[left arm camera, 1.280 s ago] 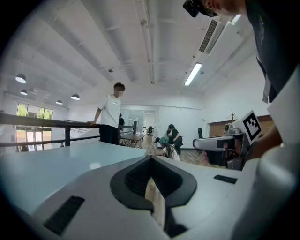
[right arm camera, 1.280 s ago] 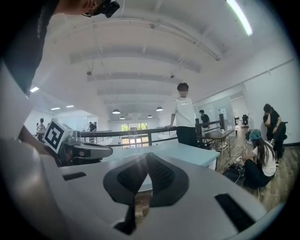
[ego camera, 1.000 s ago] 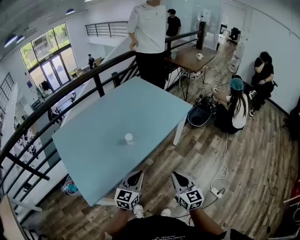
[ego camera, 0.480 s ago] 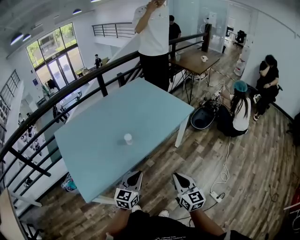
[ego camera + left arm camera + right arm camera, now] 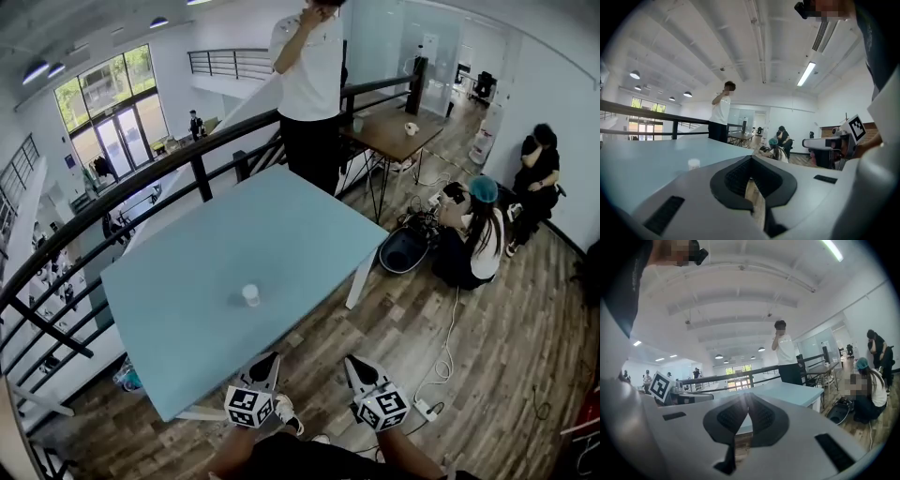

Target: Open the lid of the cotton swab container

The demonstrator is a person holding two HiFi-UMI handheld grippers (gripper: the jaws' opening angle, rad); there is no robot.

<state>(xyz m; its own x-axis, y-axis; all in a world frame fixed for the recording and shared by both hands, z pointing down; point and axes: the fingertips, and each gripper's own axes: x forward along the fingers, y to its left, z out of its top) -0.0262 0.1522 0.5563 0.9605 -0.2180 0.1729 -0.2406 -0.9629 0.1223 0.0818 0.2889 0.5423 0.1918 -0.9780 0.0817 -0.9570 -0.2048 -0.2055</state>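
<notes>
The cotton swab container (image 5: 250, 294) is a small white round tub with its lid on, standing alone on the light blue table (image 5: 309, 225). In the left gripper view the container (image 5: 693, 164) shows small, to the left of the jaws. My left gripper (image 5: 269, 362) and right gripper (image 5: 355, 366) are held near the table's front edge, well short of the container. Both point level toward the table, jaws closed together with nothing between them. The right gripper view shows the table (image 5: 783, 392) but not the container.
A black railing (image 5: 150, 183) runs behind the table. A person in a white shirt (image 5: 312, 75) stands at the table's far side. Two people (image 5: 487, 225) crouch on the wood floor at right, among cables and a dark tub (image 5: 401, 249). A brown table (image 5: 394, 131) stands beyond.
The head view has shifted, so the table and container sit a little lower in the picture. Both grippers have edged forward toward the table's front edge, still closed.
</notes>
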